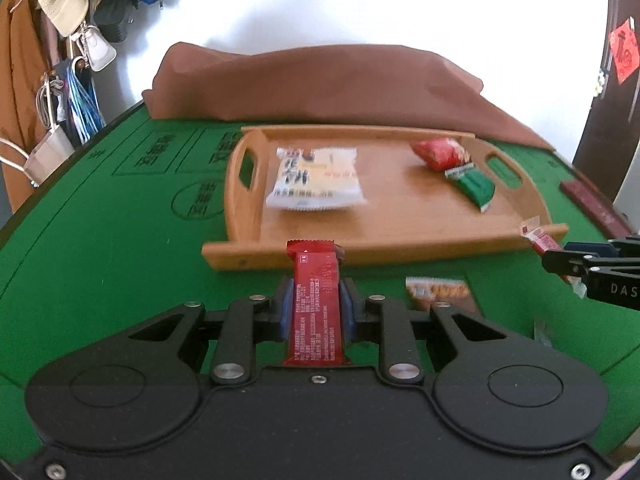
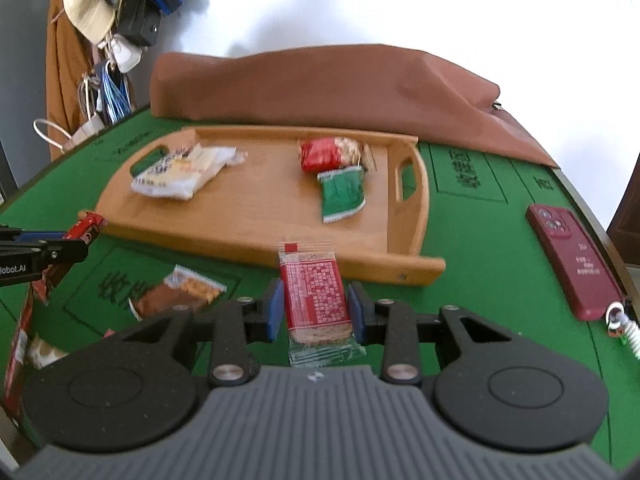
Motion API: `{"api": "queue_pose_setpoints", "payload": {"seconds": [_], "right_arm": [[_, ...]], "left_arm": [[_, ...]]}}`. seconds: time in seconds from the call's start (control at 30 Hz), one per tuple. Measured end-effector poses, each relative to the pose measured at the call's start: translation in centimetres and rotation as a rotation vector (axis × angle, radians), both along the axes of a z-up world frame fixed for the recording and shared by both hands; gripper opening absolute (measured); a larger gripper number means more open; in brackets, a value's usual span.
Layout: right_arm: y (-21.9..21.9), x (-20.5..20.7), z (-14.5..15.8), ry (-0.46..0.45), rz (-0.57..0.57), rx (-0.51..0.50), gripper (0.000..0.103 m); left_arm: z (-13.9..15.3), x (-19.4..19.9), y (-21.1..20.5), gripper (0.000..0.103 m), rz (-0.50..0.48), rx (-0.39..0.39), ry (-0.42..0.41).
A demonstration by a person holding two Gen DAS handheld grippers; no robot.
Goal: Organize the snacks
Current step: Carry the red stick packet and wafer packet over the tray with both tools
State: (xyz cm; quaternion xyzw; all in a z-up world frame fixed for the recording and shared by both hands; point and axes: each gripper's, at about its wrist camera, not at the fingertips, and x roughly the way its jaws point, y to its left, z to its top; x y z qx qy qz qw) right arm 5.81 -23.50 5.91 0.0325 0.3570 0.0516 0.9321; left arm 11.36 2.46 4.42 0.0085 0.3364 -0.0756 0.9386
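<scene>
A: Left gripper [image 1: 318, 304]?

B: Blue pads clamped on a long dark-red foil snack bar [image 1: 316, 304], centre frame, off the green felt table [image 1: 100, 248], just before the wooden handled tray [image 1: 400, 216].

A: Right gripper [image 2: 316, 308]?

B: Pads pressed on a red-printed clear-wrapped biscuit pack [image 2: 314, 296], lower centre.

A: Tray contents?

B: White pastry packet [image 1: 316, 178] left; red snack bag [image 1: 440, 154] and green sachet [image 1: 472, 186] right. A brown-orange packet [image 2: 176, 296] lies on the felt.

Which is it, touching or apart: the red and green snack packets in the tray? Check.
Touching. The right wrist view shows the green packet with its top edge tucked against the red packet, no tray wood visible between them.
</scene>
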Motion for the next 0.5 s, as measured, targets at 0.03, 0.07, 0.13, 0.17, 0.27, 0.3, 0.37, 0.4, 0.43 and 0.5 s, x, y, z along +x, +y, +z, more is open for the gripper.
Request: {"api": "queue_pose_setpoints", "payload": {"seconds": [0.03, 0.07, 0.13, 0.17, 0.27, 0.3, 0.37, 0.4, 0.43, 0.5], "right_arm": [[-0.1, 0.3, 0.3, -0.004, 0.000, 0.002, 0.039], [-0.2, 0.7, 0.5, -0.006, -0.001, 0.005, 0.039], [-0.6, 1.5, 0.9, -0.009, -0.006, 0.015, 0.039], [-0.7, 2.0, 1.1, -0.008, -0.011, 0.022, 0.039], [-1.4, 3.4, 1.4, -0.002, -0.031, 0.042, 0.039], [-1.6, 4.0, 1.4, 0.002, -0.042, 0.047, 0.039], [-2.0, 5.1, 1.4, 0.013, -0.053, 0.048, 0.039], [-2.1, 5.7, 1.3, 0.022, -0.057, 0.047, 0.039], [-2.2, 6.4, 1.1, 0.034, -0.059, 0.046, 0.039], [-2.3, 7.5, 0.8, 0.062, -0.056, 0.052, 0.039]], "left_arm": [[0.4, 0.4, 0.0, 0.023, 0.000, 0.000, -0.002], [0.7, 0.8, -0.1, 0.023, -0.004, -0.001, -0.005], [1.3, 1.7, -0.1, 0.023, -0.006, -0.010, -0.008], [1.7, 2.2, -0.1, 0.023, -0.007, -0.017, -0.009], [2.3, 3.9, -0.3, 0.023, -0.003, -0.022, -0.005], [2.4, 4.5, -0.3, 0.023, -0.001, -0.022, -0.001], [2.3, 5.7, -0.6, 0.023, -0.002, -0.012, 0.012], [2.1, 6.3, -0.6, 0.023, 0.002, -0.007, 0.022], [1.9, 7.1, -0.7, 0.023, 0.002, -0.005, 0.040], [1.2, 8.4, -0.7, 0.023, 0.012, -0.016, 0.079]]}}
